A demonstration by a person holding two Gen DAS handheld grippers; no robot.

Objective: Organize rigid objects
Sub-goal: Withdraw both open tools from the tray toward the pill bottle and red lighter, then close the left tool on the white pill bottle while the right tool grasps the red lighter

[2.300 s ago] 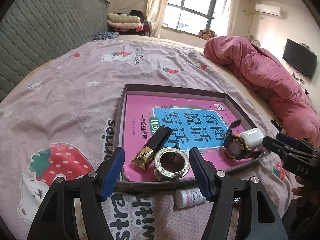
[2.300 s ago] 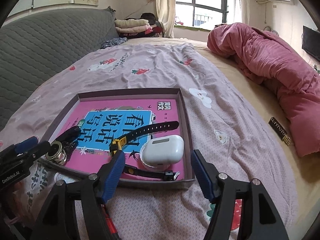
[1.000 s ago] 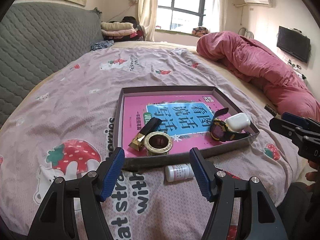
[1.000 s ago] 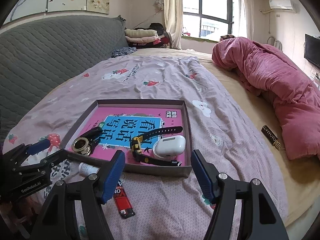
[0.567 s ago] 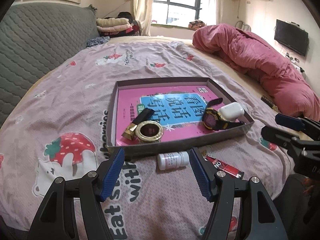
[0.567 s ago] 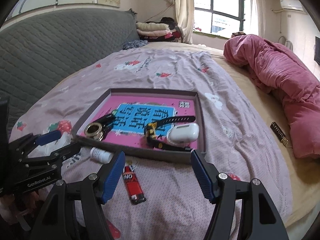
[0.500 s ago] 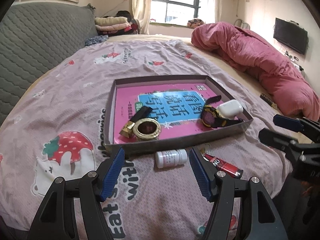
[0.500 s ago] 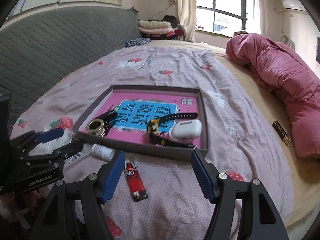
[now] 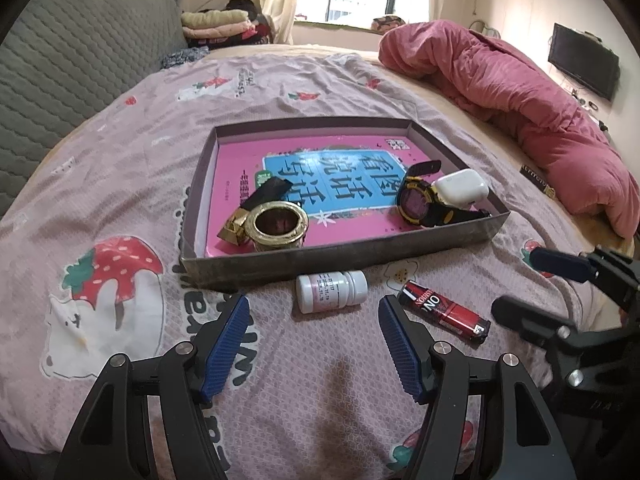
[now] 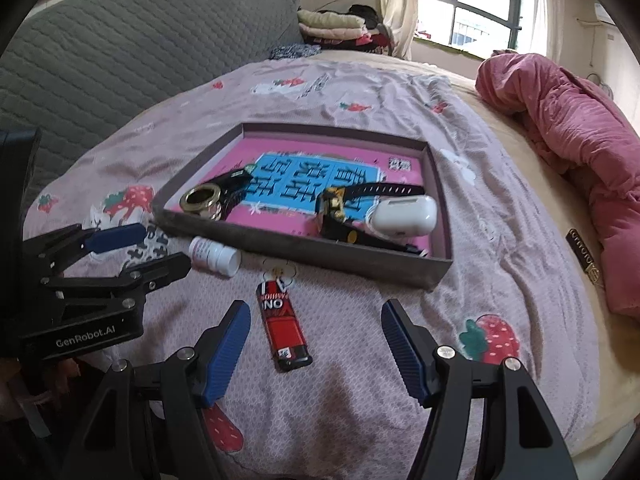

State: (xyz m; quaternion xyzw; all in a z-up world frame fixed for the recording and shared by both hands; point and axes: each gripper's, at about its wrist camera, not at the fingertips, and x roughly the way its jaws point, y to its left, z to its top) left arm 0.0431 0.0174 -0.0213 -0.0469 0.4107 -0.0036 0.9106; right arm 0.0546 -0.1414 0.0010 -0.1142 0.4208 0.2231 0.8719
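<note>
- Here, the tray (image 9: pixel 248 268) lies on the bedspread, already holding a watch (image 9: pixel 416 200), an earbud case (image 9: pixel 460 188) and a gold ring (image 9: pixel 280 226).
- Just outside the tray's near wall lie a white bottle (image 9: pixel 332 291) and a red lighter (image 10: pixel 285 326).
- Left gripper (image 9: pixel 312 340) and right gripper (image 10: pixel 316 344) both gape wide, holding nothing.
- Probably best: straddle each item squarely, then close.

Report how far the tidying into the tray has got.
Done: the gold ring, black and gold piece, watch and white earbud case lie in the tray. In hand: nothing; the left gripper and right gripper are open. Left: the white bottle and red lighter, both on the bedspread beside the tray.
</note>
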